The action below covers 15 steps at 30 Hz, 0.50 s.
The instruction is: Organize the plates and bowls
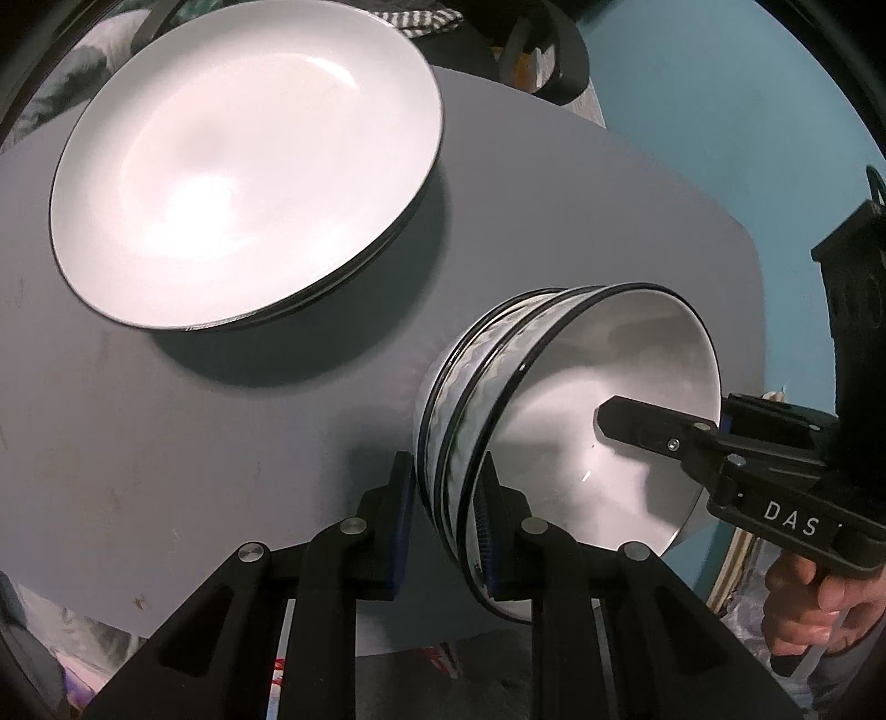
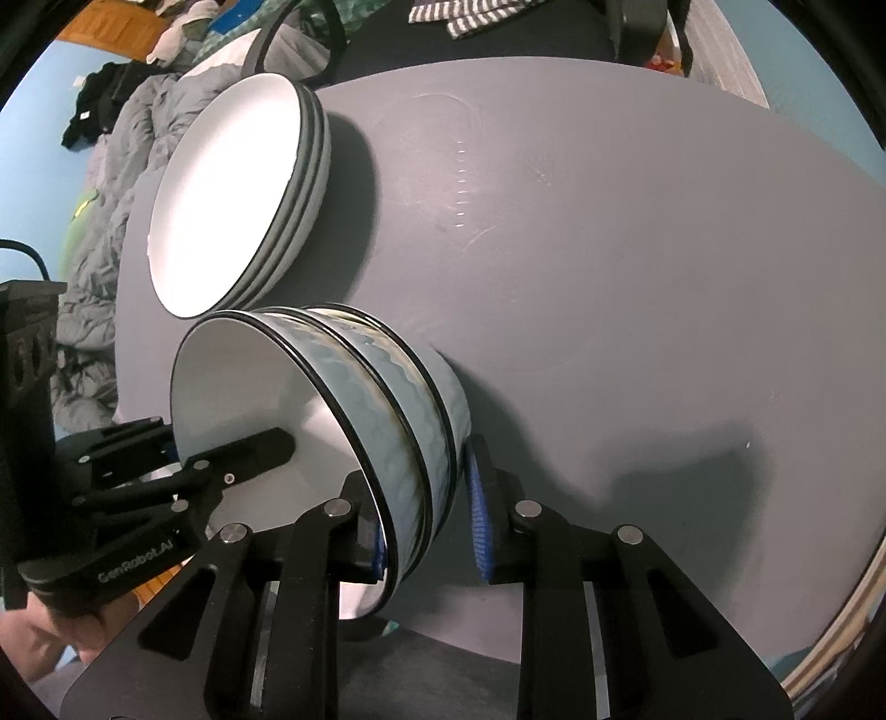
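Note:
A stack of three nested bowls (image 1: 487, 399), white inside with pale blue wavy outsides and black rims, stands on the grey table; it also shows in the right wrist view (image 2: 387, 399). My left gripper (image 1: 443, 520) straddles the rim of the stack, one finger inside, one outside, with a gap at the outer pad. My right gripper (image 2: 426, 526) straddles the opposite rim the same way, its outer blue pad apart from the wall. A stack of white plates (image 1: 243, 166) with dark rims sits beside the bowls, also in the right wrist view (image 2: 232, 205).
The round grey table (image 2: 637, 249) stretches beyond the bowls. Clothes and a grey quilt (image 2: 111, 194) lie off the table's left. A striped cloth (image 2: 465, 16) lies at the far side. The blue floor (image 1: 720, 138) shows past the table edge.

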Motion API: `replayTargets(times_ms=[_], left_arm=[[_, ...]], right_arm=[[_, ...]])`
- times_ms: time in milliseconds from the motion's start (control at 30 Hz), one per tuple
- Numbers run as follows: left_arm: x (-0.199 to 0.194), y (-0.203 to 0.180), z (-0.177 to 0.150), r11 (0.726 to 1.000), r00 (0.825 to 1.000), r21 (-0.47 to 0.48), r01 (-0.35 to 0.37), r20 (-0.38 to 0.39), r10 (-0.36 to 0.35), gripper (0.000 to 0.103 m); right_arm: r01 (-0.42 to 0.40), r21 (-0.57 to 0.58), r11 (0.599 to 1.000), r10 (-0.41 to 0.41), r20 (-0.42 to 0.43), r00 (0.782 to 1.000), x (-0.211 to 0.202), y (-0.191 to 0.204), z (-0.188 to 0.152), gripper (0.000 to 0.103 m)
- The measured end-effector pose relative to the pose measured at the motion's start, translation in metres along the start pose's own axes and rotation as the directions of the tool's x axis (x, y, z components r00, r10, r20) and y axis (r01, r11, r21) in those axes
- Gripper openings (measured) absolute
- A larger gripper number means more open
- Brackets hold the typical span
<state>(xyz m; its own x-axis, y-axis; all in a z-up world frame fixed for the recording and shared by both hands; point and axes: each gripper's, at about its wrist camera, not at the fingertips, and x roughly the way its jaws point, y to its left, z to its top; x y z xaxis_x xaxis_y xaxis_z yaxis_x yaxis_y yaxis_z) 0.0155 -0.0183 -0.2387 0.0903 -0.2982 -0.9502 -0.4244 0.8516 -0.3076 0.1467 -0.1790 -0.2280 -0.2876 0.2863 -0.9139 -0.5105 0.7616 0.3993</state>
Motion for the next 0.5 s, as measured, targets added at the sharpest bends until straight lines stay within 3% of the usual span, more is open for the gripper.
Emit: replayTargets(times_ms=[333, 500], left_arm=[[0.004, -0.003, 0.005, 1.0, 1.0, 0.007, -0.012, -0.007, 0.012, 0.02], [0.001, -0.011, 0.006, 0.998, 0.998, 0.011, -0.059, -0.006, 0.06, 0.019]], right_arm=[[0.014, -0.015, 1.0, -0.014, -0.011, 1.0, 0.002, -0.002, 0.001, 0.023], [0.029, -0.024, 0.999, -0.029, -0.011, 1.0, 0.006, 0.005, -0.001, 0.023]])
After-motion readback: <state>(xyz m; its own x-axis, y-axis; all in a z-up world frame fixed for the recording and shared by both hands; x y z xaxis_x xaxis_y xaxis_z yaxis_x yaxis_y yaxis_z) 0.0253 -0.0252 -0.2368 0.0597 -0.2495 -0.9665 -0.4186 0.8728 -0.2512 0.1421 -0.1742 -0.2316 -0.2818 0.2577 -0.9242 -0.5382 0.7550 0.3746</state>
